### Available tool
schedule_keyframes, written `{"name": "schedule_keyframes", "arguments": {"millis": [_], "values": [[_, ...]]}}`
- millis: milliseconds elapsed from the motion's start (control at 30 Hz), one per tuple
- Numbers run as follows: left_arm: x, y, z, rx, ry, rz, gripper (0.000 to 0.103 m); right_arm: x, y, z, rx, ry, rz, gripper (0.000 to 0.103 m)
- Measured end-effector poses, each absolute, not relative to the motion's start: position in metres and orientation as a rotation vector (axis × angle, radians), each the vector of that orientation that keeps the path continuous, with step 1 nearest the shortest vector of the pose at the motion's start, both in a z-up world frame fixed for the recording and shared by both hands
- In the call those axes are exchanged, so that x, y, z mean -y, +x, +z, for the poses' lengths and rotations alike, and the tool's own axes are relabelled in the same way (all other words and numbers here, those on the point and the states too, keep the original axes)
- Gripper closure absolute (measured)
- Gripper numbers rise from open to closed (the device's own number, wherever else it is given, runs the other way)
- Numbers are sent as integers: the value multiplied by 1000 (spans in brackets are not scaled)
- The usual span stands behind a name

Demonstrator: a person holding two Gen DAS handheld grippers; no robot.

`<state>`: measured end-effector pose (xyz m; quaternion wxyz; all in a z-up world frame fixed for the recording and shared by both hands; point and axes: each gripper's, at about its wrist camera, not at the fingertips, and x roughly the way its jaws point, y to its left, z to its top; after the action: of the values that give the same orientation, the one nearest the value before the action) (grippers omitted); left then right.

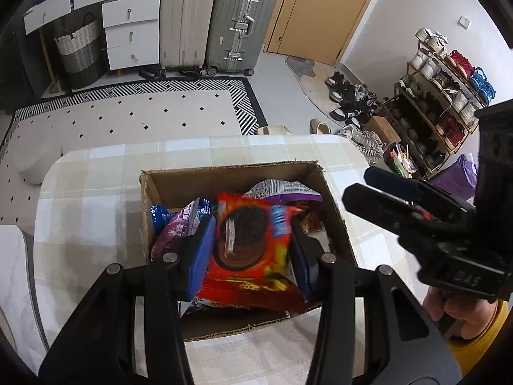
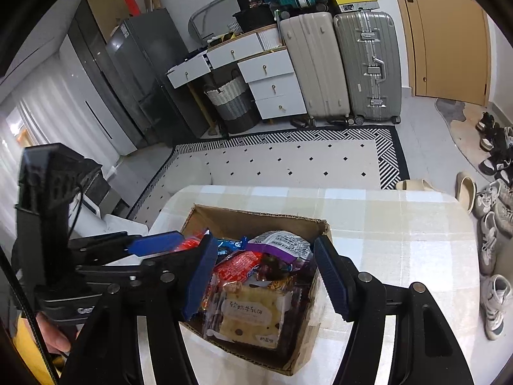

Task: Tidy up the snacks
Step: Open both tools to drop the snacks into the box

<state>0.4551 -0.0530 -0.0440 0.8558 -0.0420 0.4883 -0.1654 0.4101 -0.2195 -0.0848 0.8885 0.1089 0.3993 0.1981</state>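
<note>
- Left gripper (image 1: 253, 243) clamps red cookie pack (image 1: 253, 250) btwn pads, over cardboard box (image 1: 224, 176).
- Right gripper (image 2: 266, 276) part-open, empty, above box snacks.

Two suitcases (image 1: 218, 19), white drawers (image 1: 131, 32), woven basket (image 1: 80, 54), patterned rug (image 1: 128, 112), shoe rack (image 1: 442, 96)

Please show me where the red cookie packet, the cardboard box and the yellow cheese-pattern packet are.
red cookie packet (image 1: 247, 243), left wrist view, its front face
cardboard box (image 1: 224, 179), left wrist view, far inner wall
yellow cheese-pattern packet (image 2: 250, 317), right wrist view, its front

Pale tiled floor, diamond-dotted rug (image 1: 128, 118), white drawers (image 2: 272, 77), upright suitcases (image 1: 218, 19), wooden door (image 1: 320, 9).
</note>
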Motion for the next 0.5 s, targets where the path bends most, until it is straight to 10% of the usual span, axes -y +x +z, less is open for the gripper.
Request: {"name": "schedule_keyframes", "arguments": {"millis": [500], "values": [[39, 428, -30, -991, -80, -273, 52, 216, 387, -70, -808, 219, 419, 38]]}}
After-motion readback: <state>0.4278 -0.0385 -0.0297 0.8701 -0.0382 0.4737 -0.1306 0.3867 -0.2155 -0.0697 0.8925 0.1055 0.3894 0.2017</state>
